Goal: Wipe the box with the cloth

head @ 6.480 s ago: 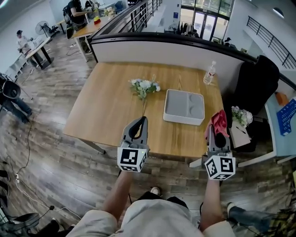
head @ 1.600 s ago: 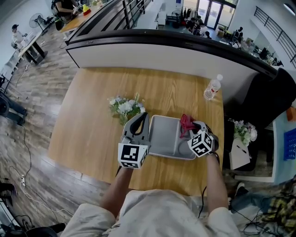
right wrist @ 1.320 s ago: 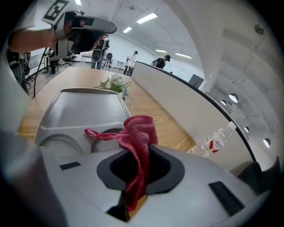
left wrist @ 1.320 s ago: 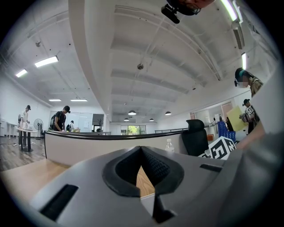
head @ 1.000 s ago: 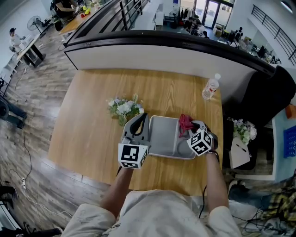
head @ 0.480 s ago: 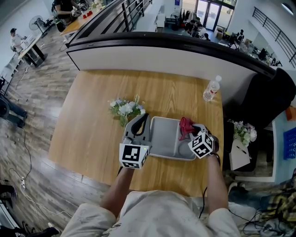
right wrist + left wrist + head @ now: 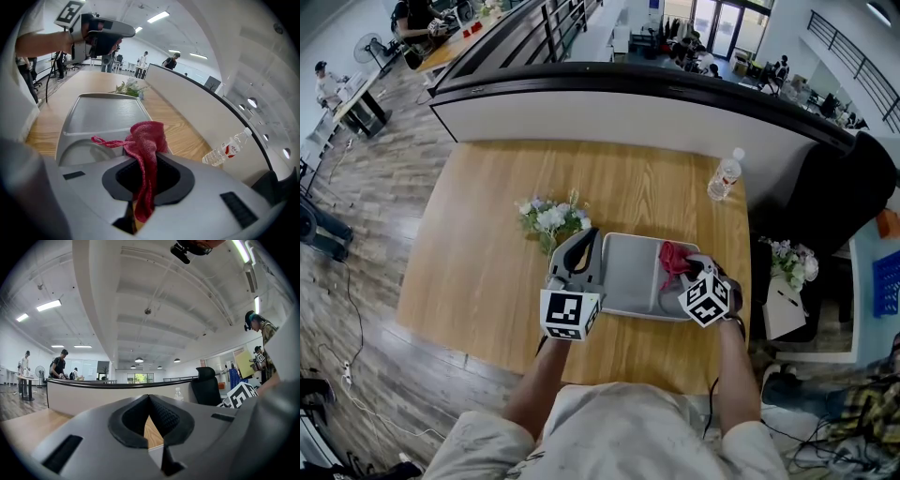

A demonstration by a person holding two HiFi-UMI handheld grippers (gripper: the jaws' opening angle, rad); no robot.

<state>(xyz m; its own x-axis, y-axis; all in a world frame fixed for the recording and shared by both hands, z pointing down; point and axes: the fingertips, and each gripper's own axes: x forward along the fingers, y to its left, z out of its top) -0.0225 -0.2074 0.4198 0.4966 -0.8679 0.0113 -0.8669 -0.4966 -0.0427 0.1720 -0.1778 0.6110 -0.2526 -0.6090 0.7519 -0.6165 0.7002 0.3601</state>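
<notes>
The box [image 7: 630, 272] is a shallow grey tray that lies on the wooden table [image 7: 487, 244] close to the person, its long axis running left to right across the body. A ridge divides it into a wide flat part on the left and a smaller part on the right. The red cloth [image 7: 672, 257] sits over that right part, near the ridge. It is bunched up, and one loose strand trails onto the grey surface.

The right gripper [image 7: 144, 185] has its jaws clamped on the cloth [image 7: 146, 143], which stands up out of them and folds forward over the box [image 7: 105, 112]. From these jaws the box stretches straight ahead along its length, toward the left gripper [image 7: 101, 35] at the far end. A wipe would therefore probably run along that axis, right to left, and the right gripper is the one placed to make it.

The left gripper [image 7: 149, 401] has its jaws pressed together with nothing between them. It stands at the box's left edge, but I cannot tell whether it touches the box.

A bunch of flowers [image 7: 551, 217] lies just beyond the left end, and a bottle [image 7: 724, 175] stands well apart at the far right.
</notes>
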